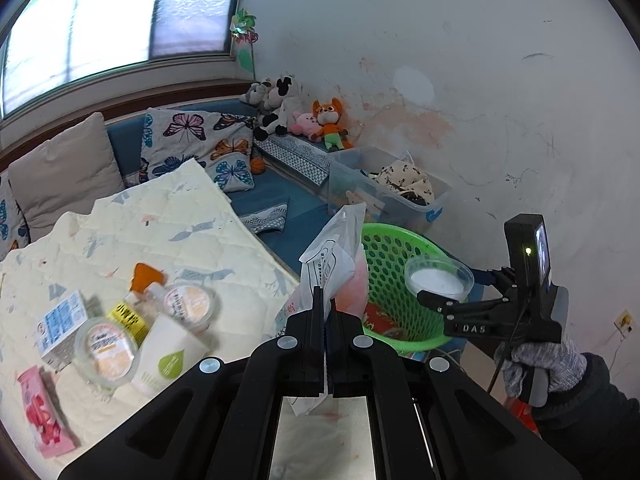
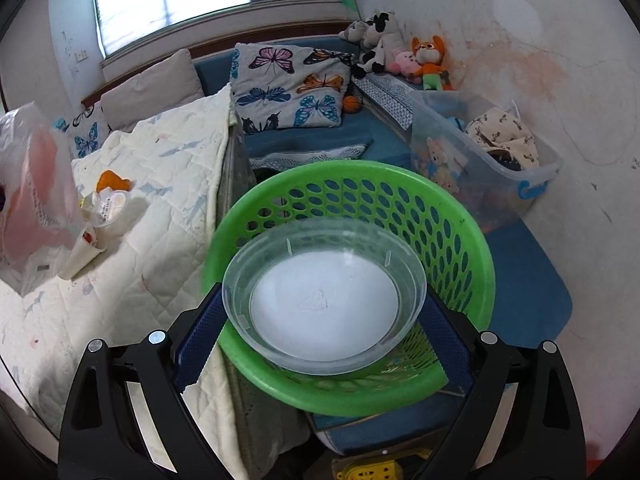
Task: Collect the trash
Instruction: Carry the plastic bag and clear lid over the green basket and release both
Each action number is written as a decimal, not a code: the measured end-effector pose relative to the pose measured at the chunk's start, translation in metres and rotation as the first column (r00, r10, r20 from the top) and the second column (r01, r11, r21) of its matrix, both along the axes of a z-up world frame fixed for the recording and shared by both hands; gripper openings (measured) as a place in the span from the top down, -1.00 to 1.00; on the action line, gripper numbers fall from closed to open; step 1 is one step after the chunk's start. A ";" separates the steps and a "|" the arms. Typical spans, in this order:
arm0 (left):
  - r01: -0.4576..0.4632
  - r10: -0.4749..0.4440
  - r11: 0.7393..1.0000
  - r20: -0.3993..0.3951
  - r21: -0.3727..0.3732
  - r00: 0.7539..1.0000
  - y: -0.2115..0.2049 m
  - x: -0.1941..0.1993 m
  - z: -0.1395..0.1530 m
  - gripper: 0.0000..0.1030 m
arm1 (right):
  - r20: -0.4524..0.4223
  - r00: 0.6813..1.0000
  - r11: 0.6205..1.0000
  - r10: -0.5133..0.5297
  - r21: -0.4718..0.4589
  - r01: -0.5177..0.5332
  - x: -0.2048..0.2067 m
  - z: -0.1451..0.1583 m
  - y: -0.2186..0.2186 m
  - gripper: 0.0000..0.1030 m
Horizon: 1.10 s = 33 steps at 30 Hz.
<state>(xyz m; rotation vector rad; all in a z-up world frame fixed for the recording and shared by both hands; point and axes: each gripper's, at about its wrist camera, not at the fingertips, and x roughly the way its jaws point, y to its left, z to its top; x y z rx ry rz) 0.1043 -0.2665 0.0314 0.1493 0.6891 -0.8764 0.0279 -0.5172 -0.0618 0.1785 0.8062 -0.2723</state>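
Observation:
My left gripper (image 1: pixel 327 312) is shut on a clear plastic bag (image 1: pixel 334 256) with print and a pink patch, held up beside the green basket (image 1: pixel 400 264). The bag also shows at the left edge of the right wrist view (image 2: pixel 32 184). My right gripper (image 2: pixel 320 312) is shut on a clear plastic cup (image 2: pixel 324 296) with a white bottom, held over the green basket (image 2: pixel 460 248). In the left wrist view the cup (image 1: pixel 439 278) sits above the basket's right rim. Some red trash lies inside the basket.
On the quilt (image 1: pixel 168 224) lie two lidded cups (image 1: pixel 106 350), a white tube (image 1: pixel 164 356), a small carton (image 1: pixel 62 330), a pink wrapper (image 1: pixel 42 412) and an orange piece (image 1: pixel 146 276). A clear storage bin (image 2: pixel 480 152) stands behind the basket. Pillows and plush toys (image 1: pixel 296 116) line the blue couch.

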 end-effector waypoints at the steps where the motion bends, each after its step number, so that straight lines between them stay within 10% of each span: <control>1: 0.005 -0.005 1.000 -0.008 0.002 1.000 -0.006 0.003 -0.001 0.99 | -0.003 1.000 1.000 0.002 -0.002 -0.002 0.001 -0.001 -0.002 -0.80; 33: 0.131 -0.126 0.991 -0.123 0.031 0.984 -0.111 0.033 -0.036 0.98 | 0.031 0.999 1.000 -0.017 0.025 0.016 -0.021 0.003 -0.002 -0.80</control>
